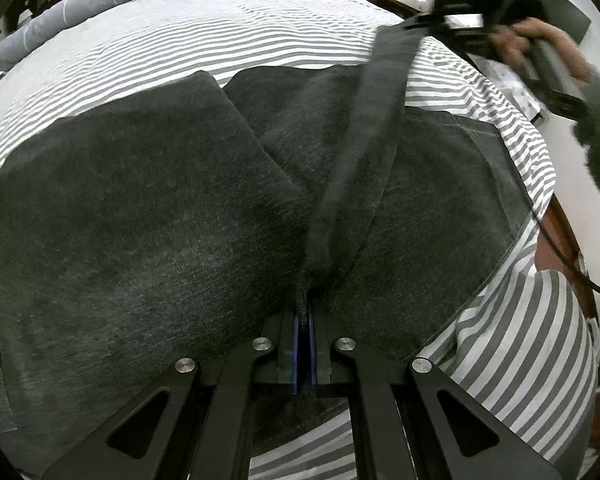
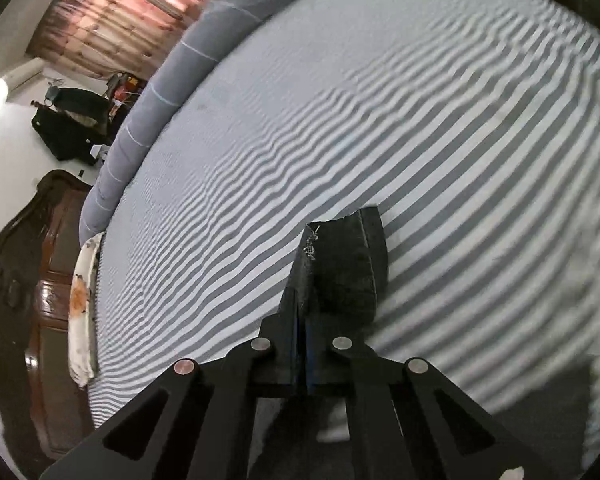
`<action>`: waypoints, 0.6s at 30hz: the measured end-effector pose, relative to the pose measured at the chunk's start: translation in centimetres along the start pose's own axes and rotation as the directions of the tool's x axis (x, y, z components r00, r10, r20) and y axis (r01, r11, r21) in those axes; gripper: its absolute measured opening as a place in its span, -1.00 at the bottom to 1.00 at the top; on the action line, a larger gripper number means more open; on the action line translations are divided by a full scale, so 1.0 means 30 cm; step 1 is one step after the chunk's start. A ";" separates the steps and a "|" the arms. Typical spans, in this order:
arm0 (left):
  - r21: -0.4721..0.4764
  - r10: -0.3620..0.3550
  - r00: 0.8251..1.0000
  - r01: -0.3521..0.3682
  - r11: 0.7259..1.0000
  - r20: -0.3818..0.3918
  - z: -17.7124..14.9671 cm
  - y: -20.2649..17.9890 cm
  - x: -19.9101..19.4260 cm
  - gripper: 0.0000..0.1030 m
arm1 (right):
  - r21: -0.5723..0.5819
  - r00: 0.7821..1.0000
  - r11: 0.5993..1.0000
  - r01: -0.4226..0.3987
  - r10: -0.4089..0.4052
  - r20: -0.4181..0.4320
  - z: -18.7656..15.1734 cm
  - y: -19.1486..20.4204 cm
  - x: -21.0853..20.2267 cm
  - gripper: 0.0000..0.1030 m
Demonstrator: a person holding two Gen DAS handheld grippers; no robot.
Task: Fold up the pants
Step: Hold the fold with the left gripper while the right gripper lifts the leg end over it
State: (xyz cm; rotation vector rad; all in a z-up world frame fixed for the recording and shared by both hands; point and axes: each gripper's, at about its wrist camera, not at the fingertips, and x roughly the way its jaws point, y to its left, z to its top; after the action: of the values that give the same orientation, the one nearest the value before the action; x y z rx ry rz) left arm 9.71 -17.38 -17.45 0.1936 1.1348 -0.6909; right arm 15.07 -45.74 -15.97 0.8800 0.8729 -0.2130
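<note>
Both grippers are clamped on the pants (image 1: 148, 208), one at each end of the same edge. The left gripper (image 1: 302, 320) has its jaws together on a bunched bit of fabric near the camera. The right gripper (image 2: 303, 312) is pinched on a hemmed corner with loose threads. In the left view the right gripper (image 1: 440, 16) sits far off and raised, so the edge between them runs as a taut lifted band (image 1: 376, 120). My read: holding it under tension keeps the fold line straight while that side gets carried over.

The rest of the pants lies flat on the bed (image 1: 180, 28) with its grey-and-white striped sheet, near the bed's edge (wooden frame visible on the right).

Fabric is dark charcoal, heavy and matte, denim-like, with visible seam stitching on the right panel. One leg end (image 1: 204, 80) is squared off. Few wrinkles.
</note>
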 end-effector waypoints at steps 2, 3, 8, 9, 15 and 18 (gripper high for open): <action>0.013 0.002 1.000 -0.002 1.000 0.008 0.006 -0.011 -0.015 -0.93 | -0.016 0.999 1.000 0.026 -0.026 0.029 -0.008 -0.012 -0.089 -0.93; 0.027 0.007 1.000 -0.008 1.000 0.016 0.010 -0.022 -0.028 -0.93 | -0.023 0.998 0.999 0.040 -0.039 0.039 -0.020 -0.025 -0.143 -0.93; 0.093 0.017 0.999 -0.020 0.995 0.033 0.012 -0.067 -0.067 -0.93 | -0.031 0.987 0.988 0.148 -0.146 0.072 -0.110 -0.122 -0.325 -0.93; 0.109 0.020 0.999 -0.023 0.994 0.034 0.010 -0.074 -0.070 -0.93 | -0.026 0.983 0.986 0.167 -0.165 0.074 -0.145 -0.154 -0.359 -0.93; 0.202 0.031 0.999 -0.032 0.979 0.012 -0.036 -0.118 -0.069 -0.93 | 0.051 0.973 0.973 0.225 -0.228 0.046 -0.301 -0.318 -0.430 -0.94; 0.236 0.032 0.999 -0.028 0.971 -0.010 -0.060 -0.132 -0.054 -0.93 | 0.059 0.964 0.963 0.265 -0.266 0.024 -0.356 -0.370 -0.416 -0.94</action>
State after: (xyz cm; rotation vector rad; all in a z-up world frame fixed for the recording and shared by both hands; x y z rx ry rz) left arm 5.58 -18.97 -16.02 0.4166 1.0588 -0.7981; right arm -4.70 -47.05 -16.70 0.8066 0.9581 -0.4856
